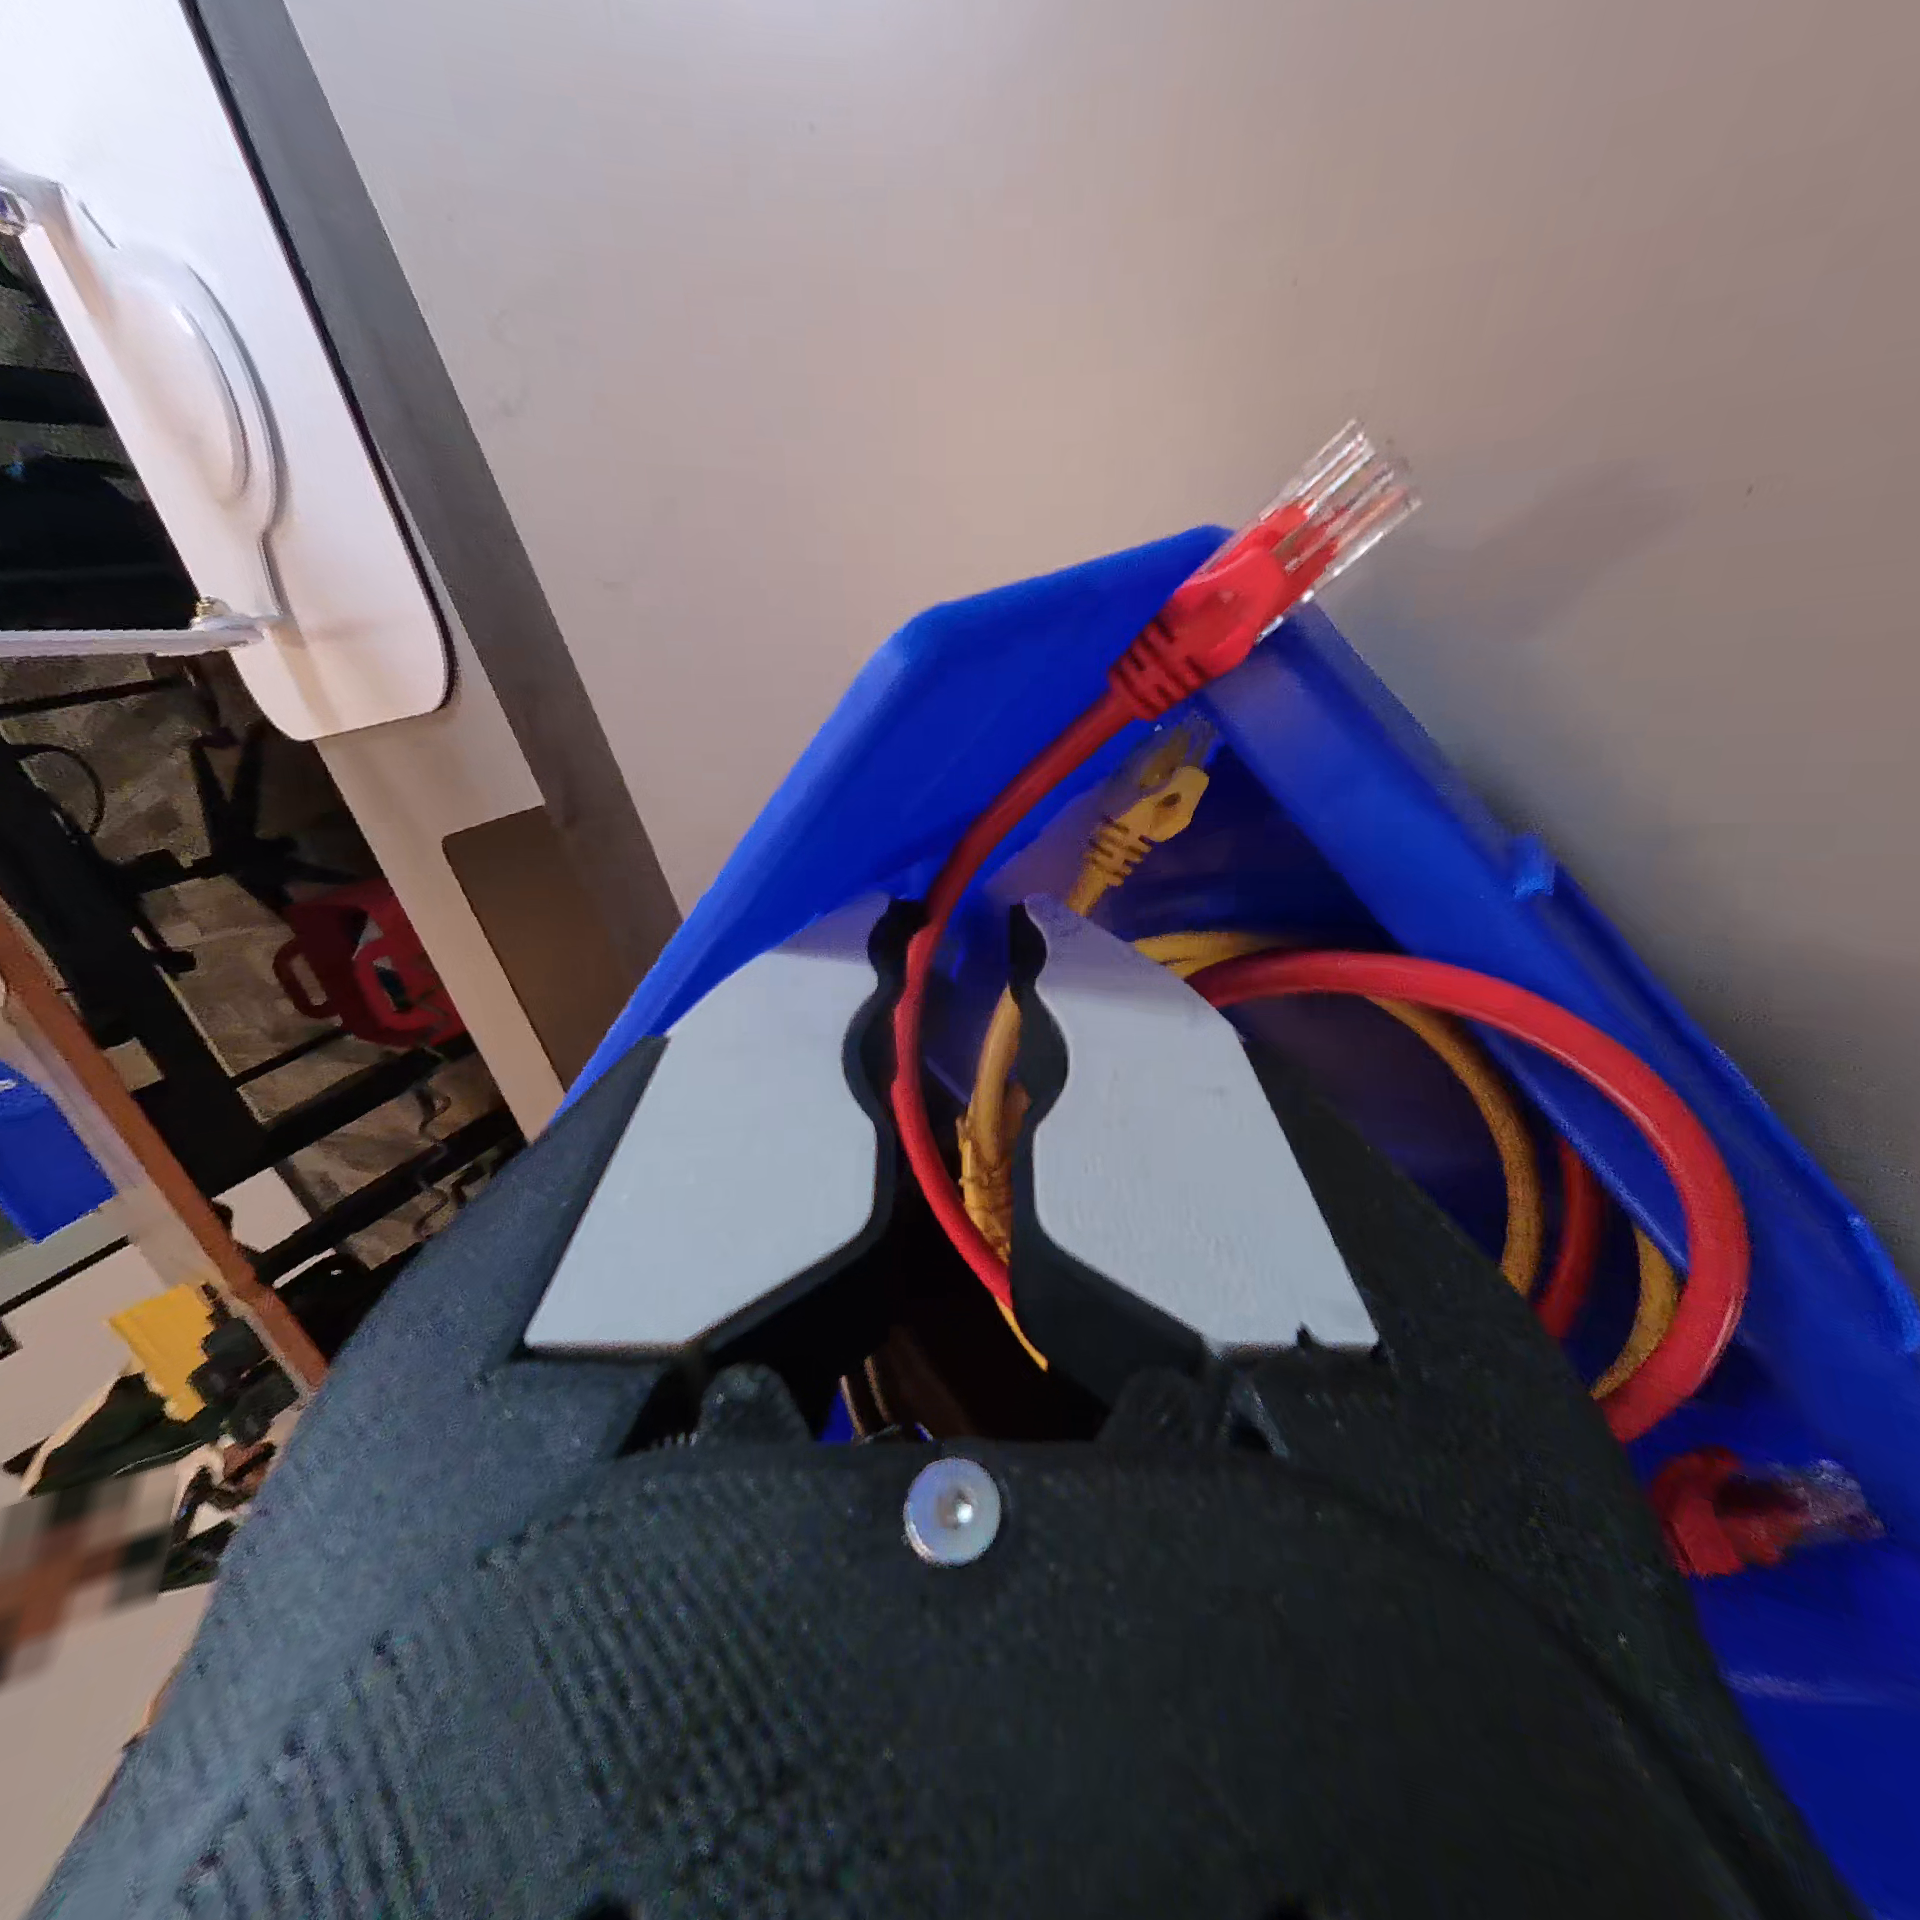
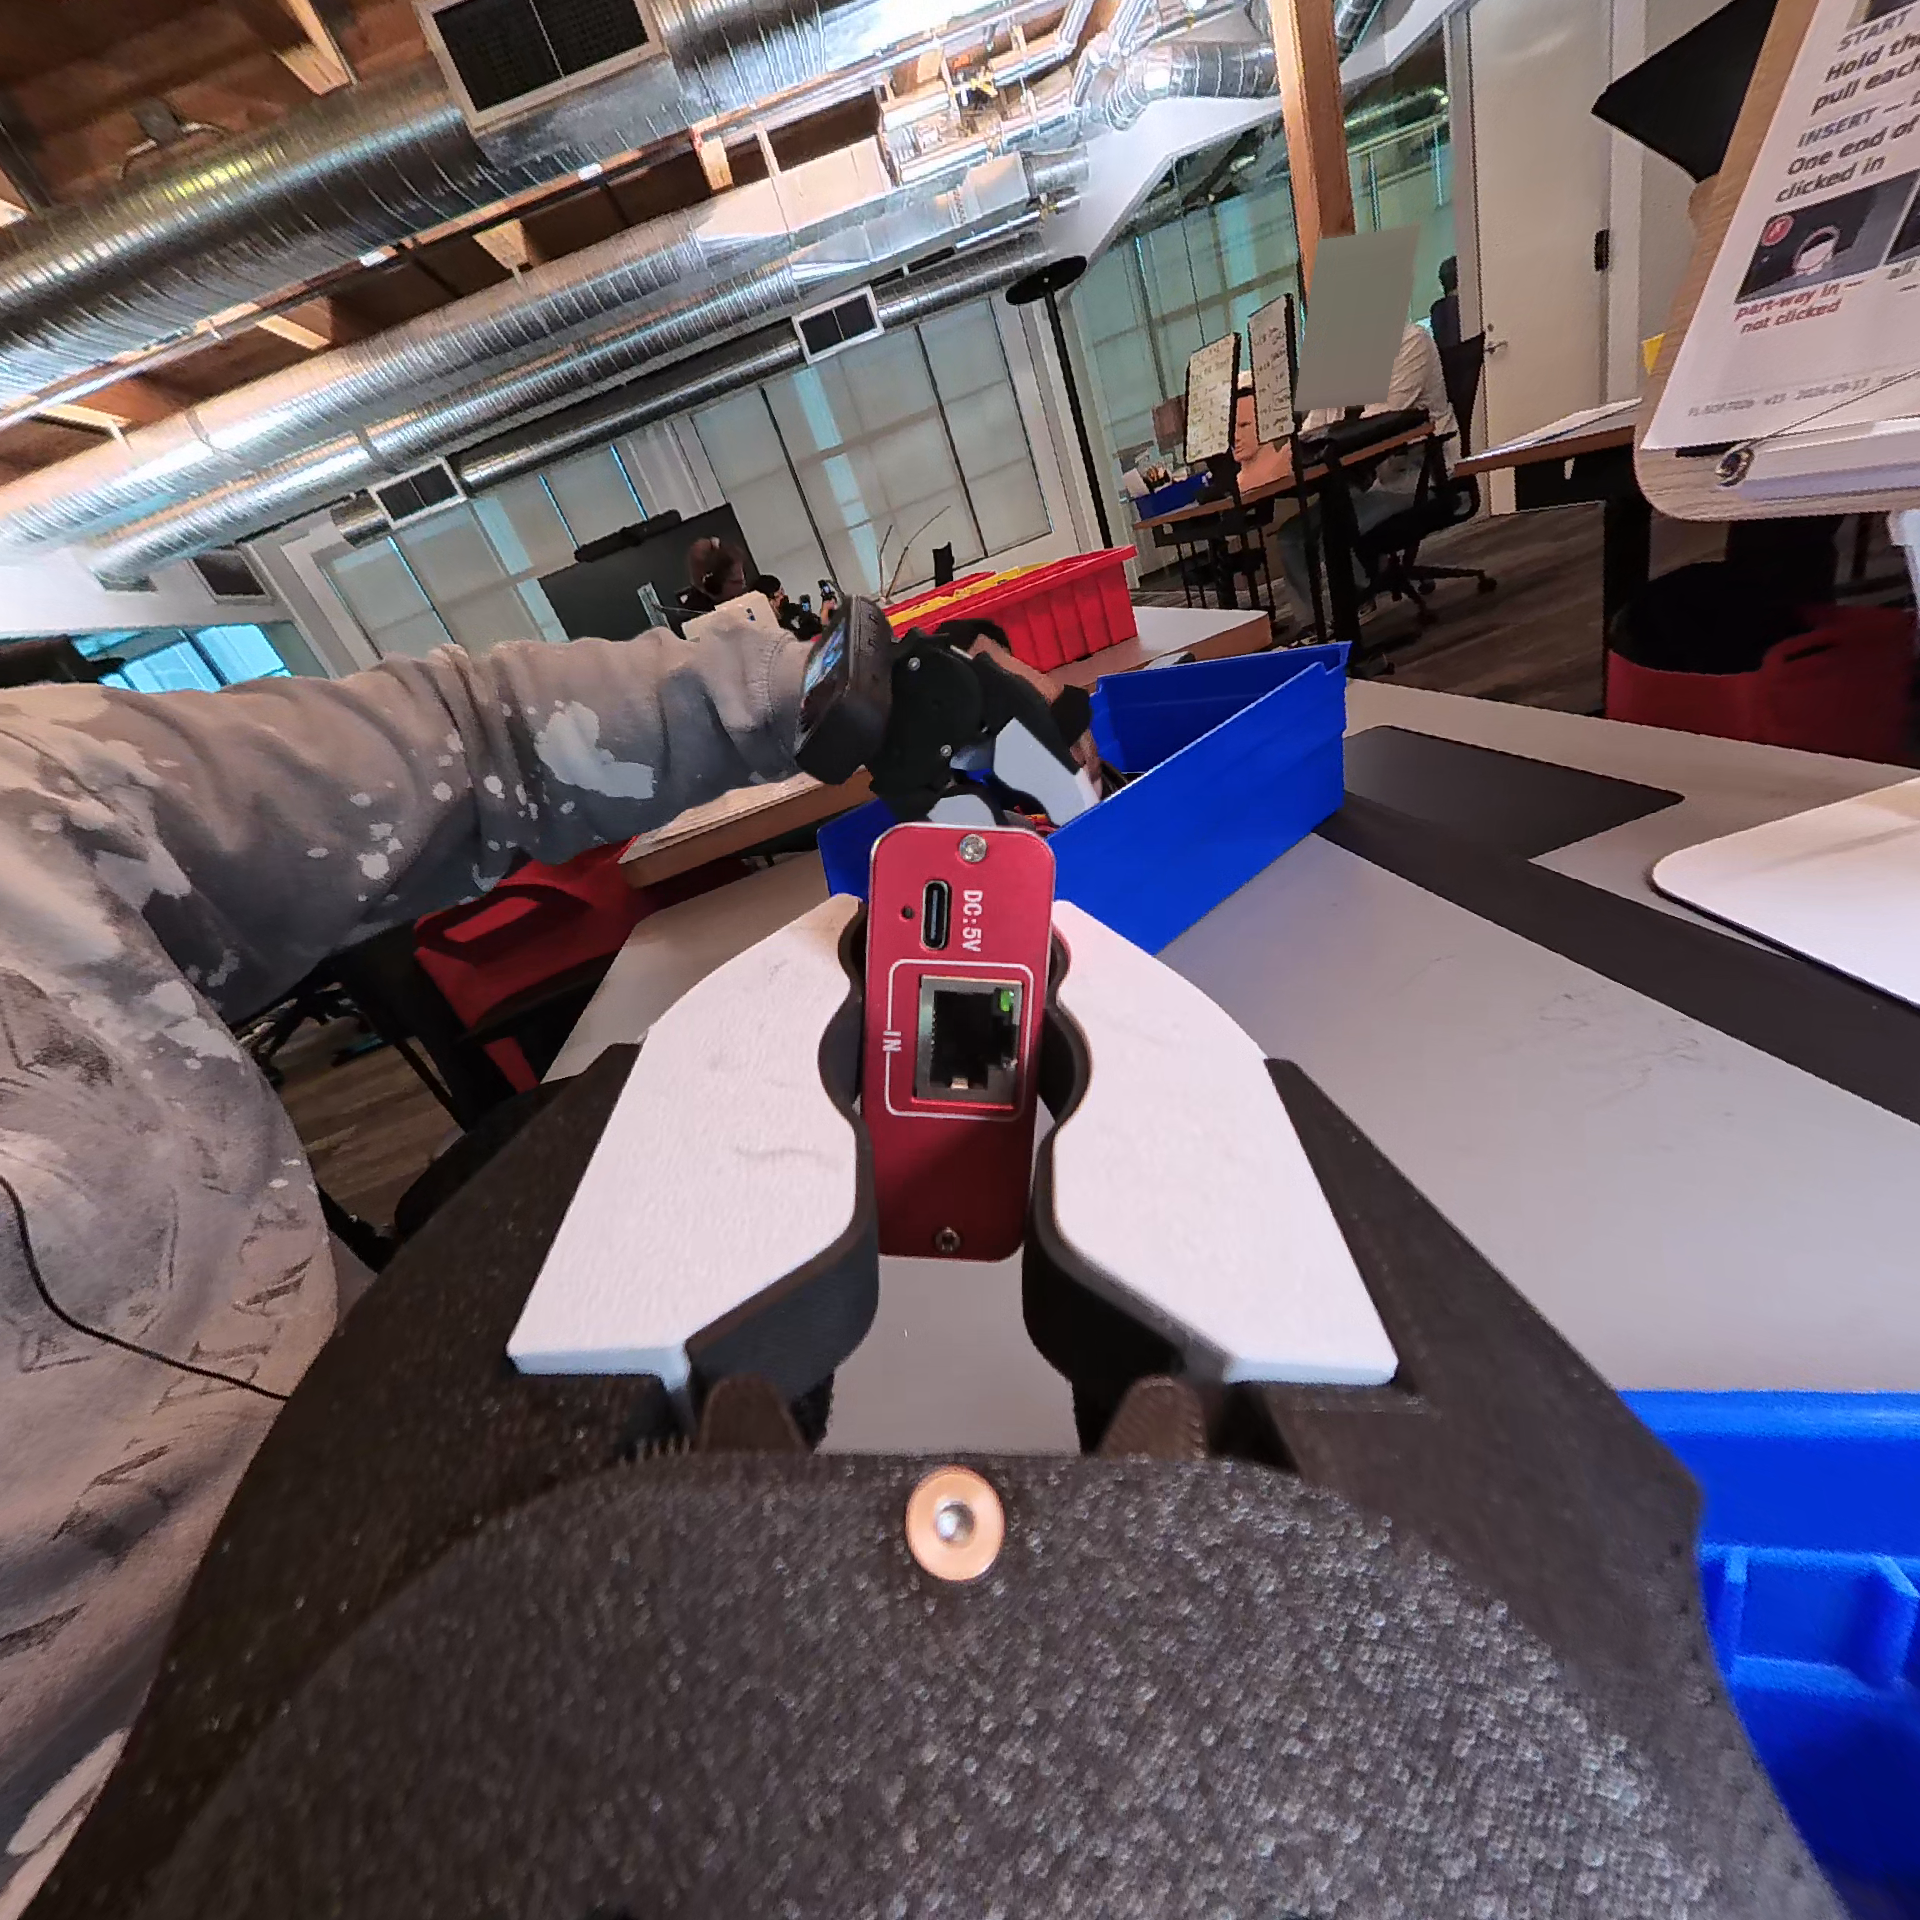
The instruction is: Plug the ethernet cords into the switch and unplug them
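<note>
My right gripper (image 2: 956, 925) is shut on the red switch (image 2: 951, 1174) and holds it upright above the table, with its empty ethernet port facing the camera. My left gripper (image 1: 961, 925) is open and reaches into the blue bin (image 1: 1455, 831). A red ethernet cord (image 1: 914, 1039) runs between its fingers, close to the left one. The cord's clear plug (image 1: 1299, 551) sticks up over the bin's far corner. A yellow cord (image 1: 1127, 831) lies coiled in the bin with the red one. The right wrist view shows the left gripper (image 2: 1039, 769) dipped into that bin (image 2: 1195, 821).
A second blue bin (image 2: 1818, 1558) sits at the near right. A black mat (image 2: 1507, 800) and a white board (image 2: 1818, 894) lie on the grey table. A clipboard with a printed sheet (image 2: 1818, 260) stands at the right. A person's sleeve (image 2: 416, 748) crosses the left.
</note>
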